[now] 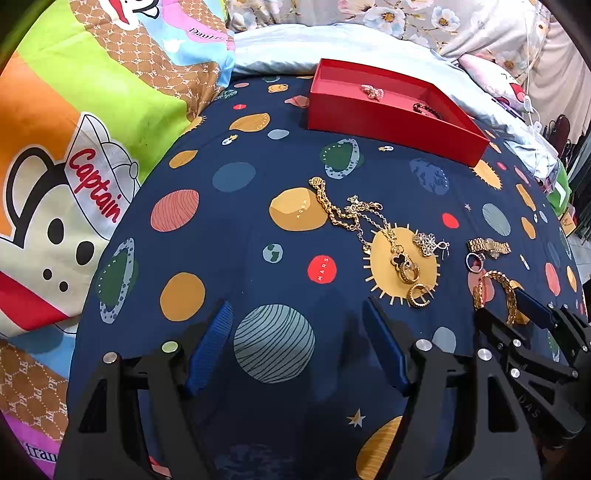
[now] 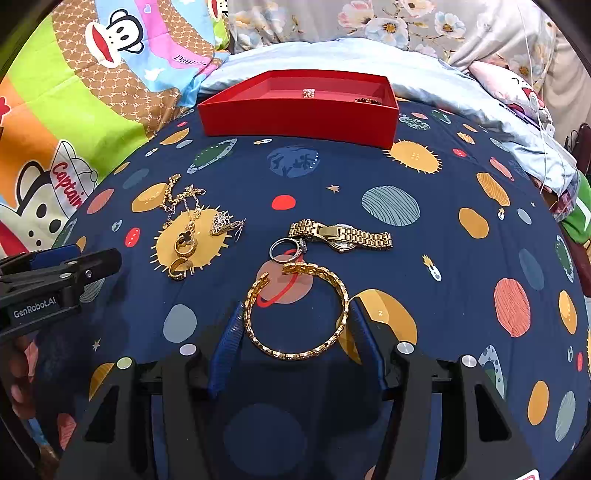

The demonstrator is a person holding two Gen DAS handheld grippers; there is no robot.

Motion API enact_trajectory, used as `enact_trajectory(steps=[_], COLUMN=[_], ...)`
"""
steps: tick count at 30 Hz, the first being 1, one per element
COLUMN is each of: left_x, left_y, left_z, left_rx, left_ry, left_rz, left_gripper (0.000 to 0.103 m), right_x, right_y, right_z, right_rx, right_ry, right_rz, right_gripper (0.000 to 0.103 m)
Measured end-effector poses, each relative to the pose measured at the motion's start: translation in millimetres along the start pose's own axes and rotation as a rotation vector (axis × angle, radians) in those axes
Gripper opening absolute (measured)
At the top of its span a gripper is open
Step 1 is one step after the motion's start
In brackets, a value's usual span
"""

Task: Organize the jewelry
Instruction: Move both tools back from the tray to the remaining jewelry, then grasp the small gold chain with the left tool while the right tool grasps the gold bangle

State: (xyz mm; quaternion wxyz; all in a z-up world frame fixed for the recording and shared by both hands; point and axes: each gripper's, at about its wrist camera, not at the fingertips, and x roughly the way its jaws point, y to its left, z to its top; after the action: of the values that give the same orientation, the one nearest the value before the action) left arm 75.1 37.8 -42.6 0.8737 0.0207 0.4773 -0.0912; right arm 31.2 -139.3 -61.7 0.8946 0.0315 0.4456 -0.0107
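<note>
A gold open bangle [image 2: 295, 314] lies on the space-print sheet between my right gripper's [image 2: 295, 321] blue fingers [image 2: 227, 339], which touch its sides. It also shows in the left wrist view [image 1: 496, 293]. Beyond it lie a silver ring [image 2: 286, 249] and a gold watch [image 2: 341, 234]. To the left lie gold chains [image 1: 351, 214], gold hoop earrings [image 1: 413, 282] and a silver pendant [image 1: 428, 242]. The red box [image 1: 388, 118] at the back holds a pearl piece [image 1: 373, 90] and a dark bracelet [image 1: 426, 109]. My left gripper [image 1: 299, 321] is open and empty above the sheet.
A colourful cartoon blanket [image 1: 74, 147] is bunched on the left. A pale blue quilt [image 2: 443, 92] and floral pillows [image 2: 369, 22] lie behind the box. The bed's edge drops off at the right, with a white cable [image 2: 543, 92] hanging there.
</note>
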Motion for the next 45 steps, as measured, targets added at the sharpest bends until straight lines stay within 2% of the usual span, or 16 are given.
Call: enact_trajectory(steps=[16,25,33,35,40,44,45], left_x=[1,18,55,59,63,63,63], left_y=[-1,2,-7,-12,-18,-19,-19], left_z=[6,44,69,70,72,72,71], left_rx=[-0.012,-0.054,-0.036,-0.015,0.027,0.04,0.04], left_ry=[-0.004,-0.049,-0.027,-0.039,-0.061,-0.068,-0.069], left_rz=[-0.009,-0.028,-0.035,-0.015,0.013,0.002,-0.005], left_gripper=[0.07,0.07,0.049,0.045,0.026,0.005,0.005], right_x=[-24,-33,-31,-30,-26,-24,-24], right_y=[-16,-18,-25,-27,-30,-31,-31], right_z=[5,7,11,11,14,15,15], right_rx=[0.064,0.08,0.099,0.108,0.121,0.122,0.122], right_ry=[-0.039,-0.054,-0.056,-0.053,-0.048,-0.048,-0.048], right_rz=[0.026,0.044,0.05,0.052,0.061,0.061,0.061], right_gripper=[0.056,0.056,0.056,0.056,0.056,0.056,0.056])
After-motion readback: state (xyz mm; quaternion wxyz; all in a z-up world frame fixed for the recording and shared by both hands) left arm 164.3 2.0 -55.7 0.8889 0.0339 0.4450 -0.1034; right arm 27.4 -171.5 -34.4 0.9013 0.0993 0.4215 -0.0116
